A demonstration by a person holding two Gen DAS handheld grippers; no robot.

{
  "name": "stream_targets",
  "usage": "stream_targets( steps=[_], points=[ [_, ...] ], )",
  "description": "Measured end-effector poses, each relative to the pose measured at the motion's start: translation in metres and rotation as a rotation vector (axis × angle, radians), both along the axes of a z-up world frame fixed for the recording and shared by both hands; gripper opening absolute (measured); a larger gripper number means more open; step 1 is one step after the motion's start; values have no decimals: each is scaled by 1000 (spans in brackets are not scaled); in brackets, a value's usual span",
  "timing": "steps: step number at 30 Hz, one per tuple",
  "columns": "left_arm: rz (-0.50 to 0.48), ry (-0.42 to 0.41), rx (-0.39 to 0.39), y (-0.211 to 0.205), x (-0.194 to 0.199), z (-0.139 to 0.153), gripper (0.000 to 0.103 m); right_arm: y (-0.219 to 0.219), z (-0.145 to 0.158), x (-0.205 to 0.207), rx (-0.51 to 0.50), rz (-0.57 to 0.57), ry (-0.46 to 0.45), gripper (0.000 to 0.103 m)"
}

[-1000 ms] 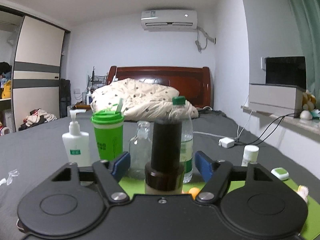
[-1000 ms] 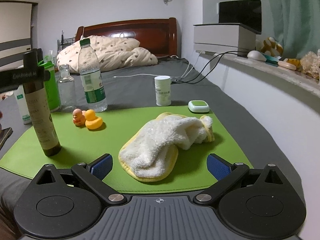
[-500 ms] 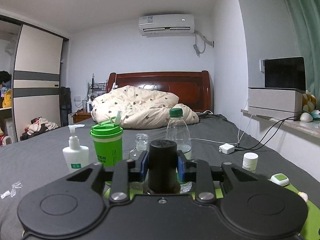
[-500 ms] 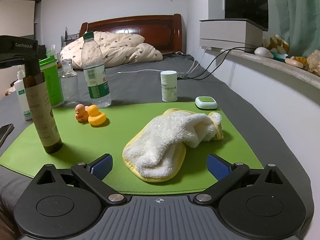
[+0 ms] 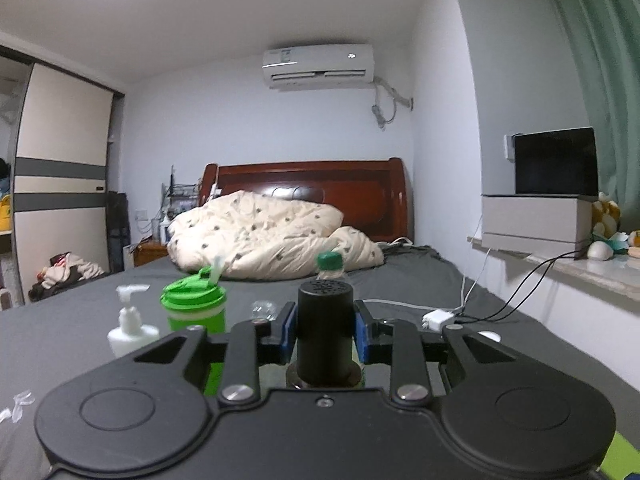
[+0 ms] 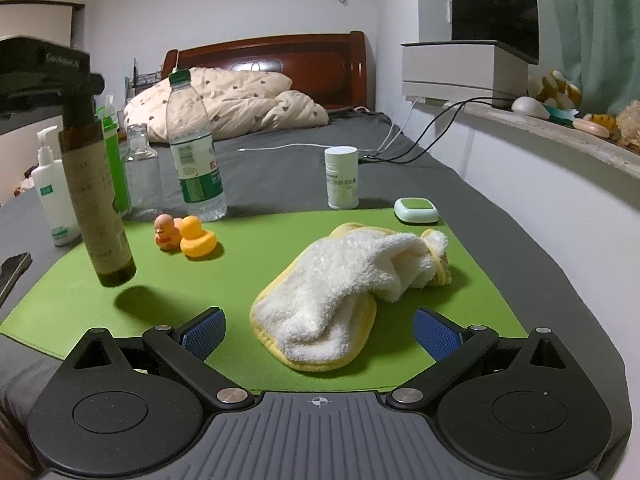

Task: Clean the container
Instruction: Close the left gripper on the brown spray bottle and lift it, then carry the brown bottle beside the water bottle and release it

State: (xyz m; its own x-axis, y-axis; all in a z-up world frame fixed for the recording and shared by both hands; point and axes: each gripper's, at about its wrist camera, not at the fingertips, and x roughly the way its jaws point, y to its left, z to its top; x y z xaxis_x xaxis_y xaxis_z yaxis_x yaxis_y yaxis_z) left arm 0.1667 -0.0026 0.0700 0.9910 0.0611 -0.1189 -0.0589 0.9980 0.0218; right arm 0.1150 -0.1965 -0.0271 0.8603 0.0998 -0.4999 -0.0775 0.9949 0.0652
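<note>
Where pads close, left hand-held gripper (image 5: 325, 338) grips bottle (image 6: 96, 196).

Two toy ducks (image 6: 186, 236), five bottles (image 6: 195, 148), one towel (image 6: 352, 280), one mat (image 6: 256, 248).

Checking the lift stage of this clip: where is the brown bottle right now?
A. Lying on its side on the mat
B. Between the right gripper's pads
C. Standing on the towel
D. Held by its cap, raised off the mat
D: the left gripper is shut on the brown bottle's black cap, and a shadow separates its base from the green mat.
</note>
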Motion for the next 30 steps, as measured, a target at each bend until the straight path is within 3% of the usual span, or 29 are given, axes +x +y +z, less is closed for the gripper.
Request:
stream_targets(
  steps=[8,16,30],
  points=[
    [-65,5,-15,-29,25,13,28,-10,5,3,15,-19,-15,101],
    [-115,8,-31,-68,81,22,28,-24,10,9,36,-42,-33,101],
    [-82,53,-8,-104,185,-2,28,-44,2,29,78,-45,-24,101]
  ],
)
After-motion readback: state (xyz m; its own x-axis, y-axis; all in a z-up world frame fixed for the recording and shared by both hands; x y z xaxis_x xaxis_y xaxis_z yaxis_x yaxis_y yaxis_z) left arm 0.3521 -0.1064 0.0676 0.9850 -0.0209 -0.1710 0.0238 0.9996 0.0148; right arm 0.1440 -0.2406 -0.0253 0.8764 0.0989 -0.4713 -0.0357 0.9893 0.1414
